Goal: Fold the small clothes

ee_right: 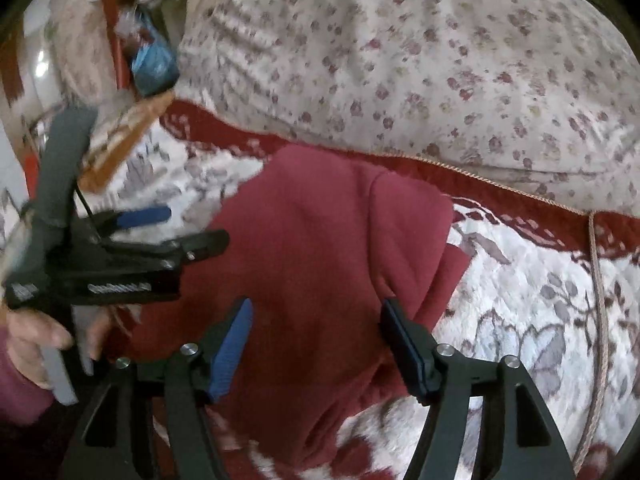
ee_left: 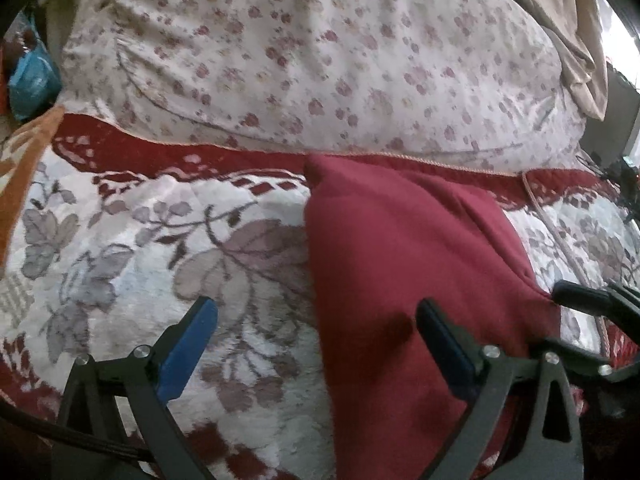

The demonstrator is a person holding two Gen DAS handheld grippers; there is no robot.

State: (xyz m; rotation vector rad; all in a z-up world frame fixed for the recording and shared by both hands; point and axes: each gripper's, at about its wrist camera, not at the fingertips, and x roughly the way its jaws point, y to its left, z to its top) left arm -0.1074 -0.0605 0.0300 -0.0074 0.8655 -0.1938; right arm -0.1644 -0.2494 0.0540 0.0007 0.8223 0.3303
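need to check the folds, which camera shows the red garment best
The right wrist view: the red garment lies nearly whole there, folded layers and right edge visible. The left wrist view shows only one smooth slab of it, with the left hand-held gripper open over its left edge.

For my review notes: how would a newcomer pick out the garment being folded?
Start at the big pillow with small flowers, then drop to the leaf-patterned blanket before it. The maroon garment lies there below both open grippers, the only plain, unpatterned cloth around.
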